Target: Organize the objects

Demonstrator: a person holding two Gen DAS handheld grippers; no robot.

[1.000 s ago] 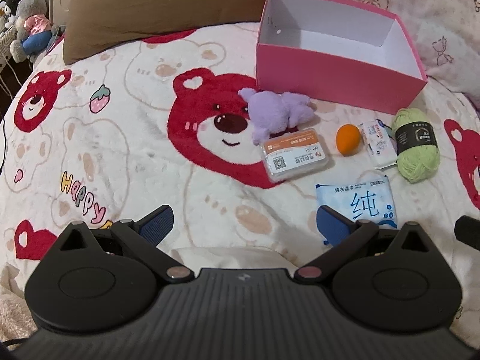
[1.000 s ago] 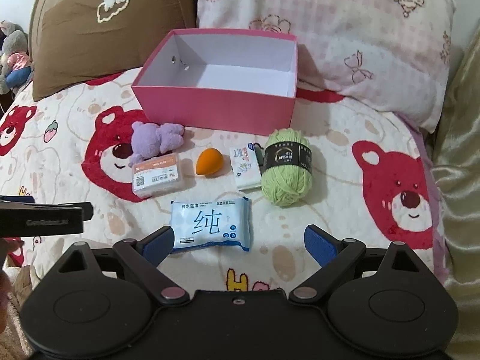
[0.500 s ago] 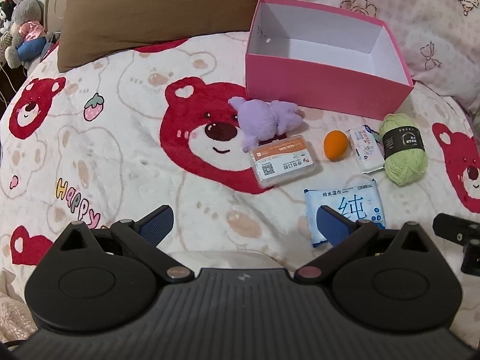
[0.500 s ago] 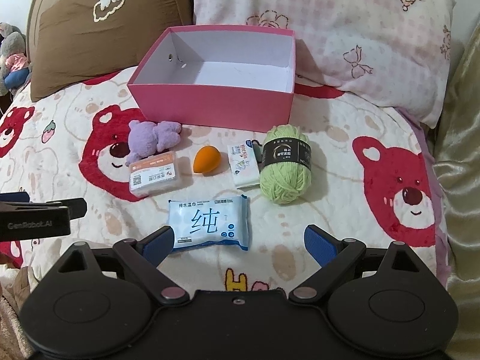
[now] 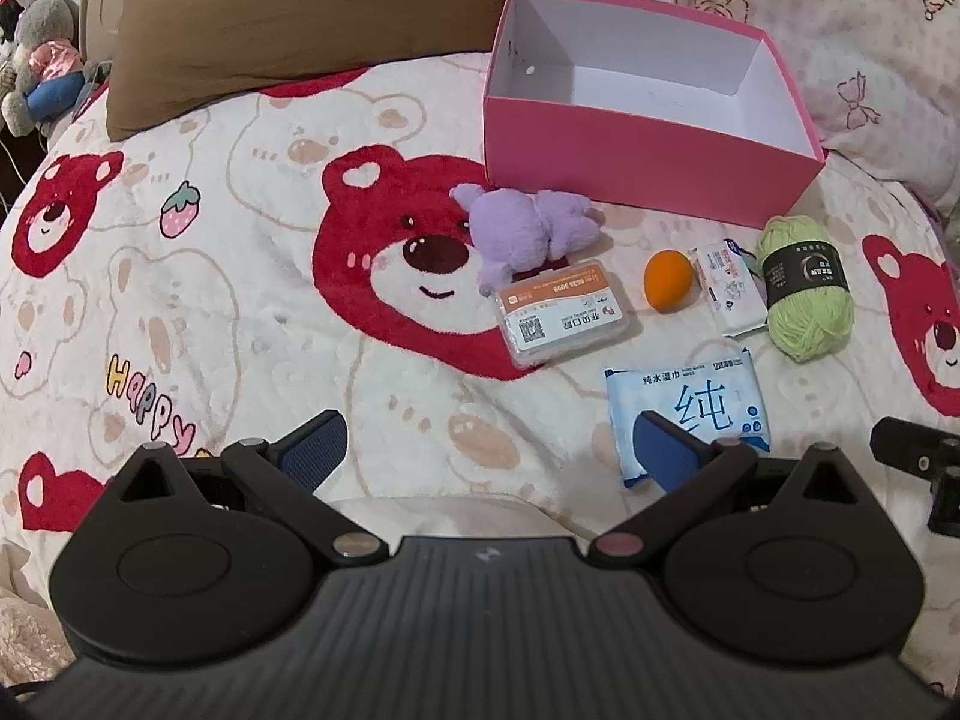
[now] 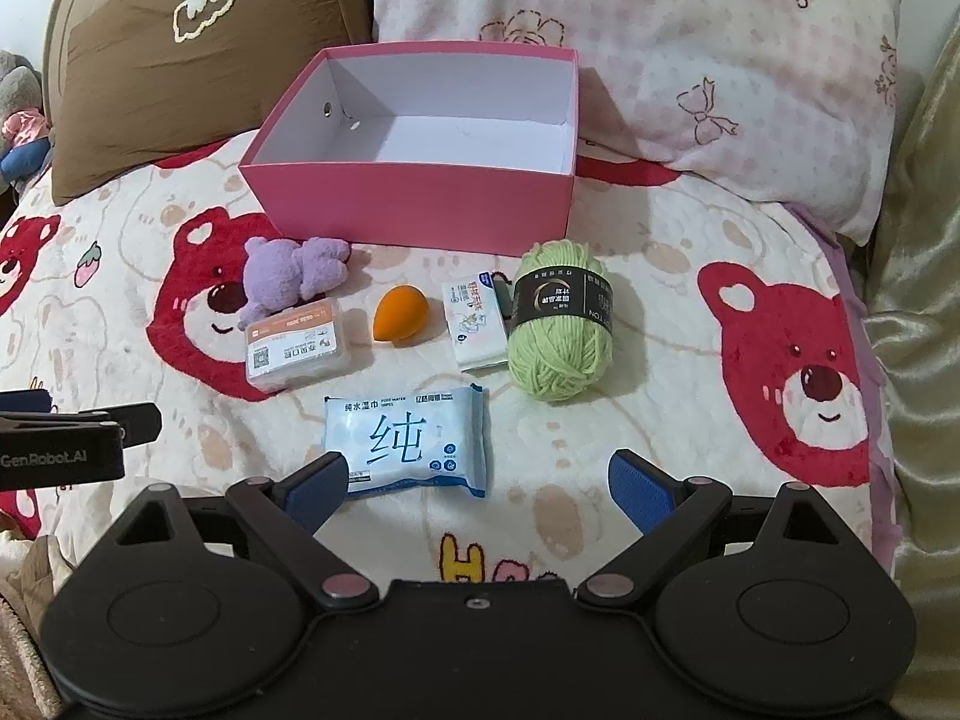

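An empty pink box (image 6: 414, 204) (image 5: 636, 171) stands on the bear-print blanket near the pillows. In front of it lie a purple plush (image 6: 288, 276) (image 5: 528, 231), a clear card box with an orange label (image 6: 297, 348) (image 5: 561, 318), an orange sponge egg (image 6: 401, 315) (image 5: 667, 279), a small tissue pack (image 6: 477, 324) (image 5: 729, 291), a green yarn ball (image 6: 561, 327) (image 5: 807, 294) and a blue wet-wipes pack (image 6: 408, 447) (image 5: 690, 408). My right gripper (image 6: 477, 483) is open just short of the wipes. My left gripper (image 5: 489, 450) is open, its right finger over the wipes' corner.
A brown pillow (image 6: 180, 36) and a pink checked pillow (image 6: 690, 60) lie behind the box. Stuffed toys (image 5: 42, 54) sit at the far left edge. A gold fabric (image 6: 918, 300) rises on the right. The left gripper's side (image 6: 66, 438) shows in the right wrist view.
Both views have drawn back and up a little, so the objects sit slightly farther ahead. Both grippers stay open and nothing on the bed has moved.
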